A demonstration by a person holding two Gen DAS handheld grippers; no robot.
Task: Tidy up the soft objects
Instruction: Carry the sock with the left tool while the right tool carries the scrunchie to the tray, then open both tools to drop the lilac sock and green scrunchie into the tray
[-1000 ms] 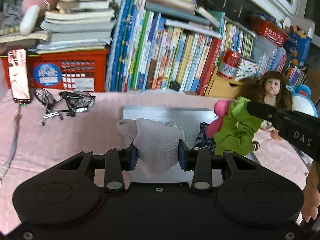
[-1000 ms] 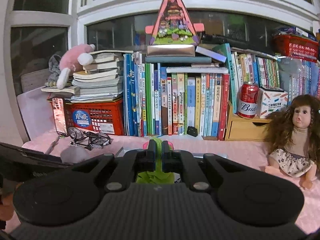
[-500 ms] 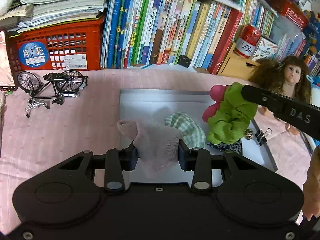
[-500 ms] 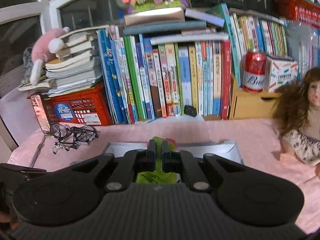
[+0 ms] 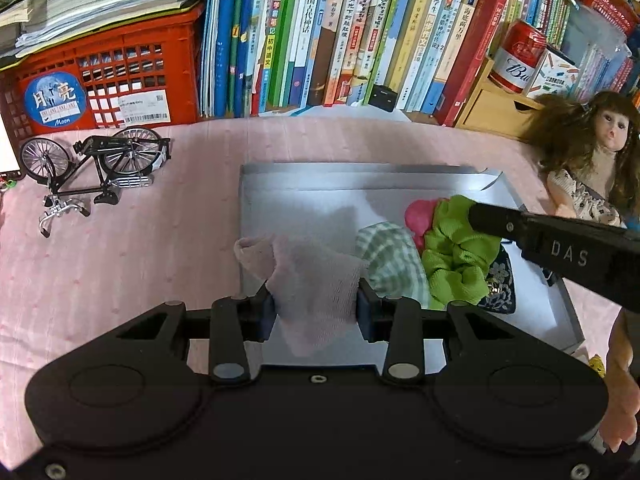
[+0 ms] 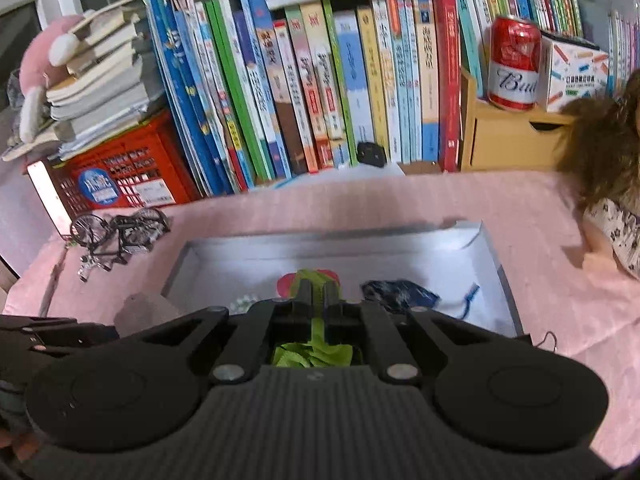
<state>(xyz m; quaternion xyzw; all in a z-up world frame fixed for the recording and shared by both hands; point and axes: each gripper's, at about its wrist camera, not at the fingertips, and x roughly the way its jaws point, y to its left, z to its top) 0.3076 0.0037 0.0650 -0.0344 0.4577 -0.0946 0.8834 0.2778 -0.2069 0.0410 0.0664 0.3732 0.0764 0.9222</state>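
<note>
Left gripper [image 5: 316, 310]: clamped on a pink cloth [image 5: 310, 280], held over the tray's [image 5: 360, 182] near left part.
Right gripper [image 6: 318, 294]: pinched tight on a green scrunchie [image 6: 316, 350], above the tray middle (a red-pink piece shows beside it).
Tray: grey, on the pink-covered worktop [image 5: 120, 264]; a checked cloth [image 5: 394, 262] and a dark floral piece [image 6: 398, 294] are lying inside.
Doll [image 5: 592, 152]: seated right of the tray.

A pale pink cloth [image 5: 316, 284], bunched, hangs clamped between the left gripper [image 5: 316, 308] fingers. A green scrunchie [image 5: 456, 256] is pinched in the right gripper [image 6: 318, 298]. Beyond both, a grey tray [image 5: 360, 170] holds a green-checked cloth [image 5: 390, 260], a pink item [image 5: 418, 218] and a dark floral cloth [image 6: 400, 292].
</note>
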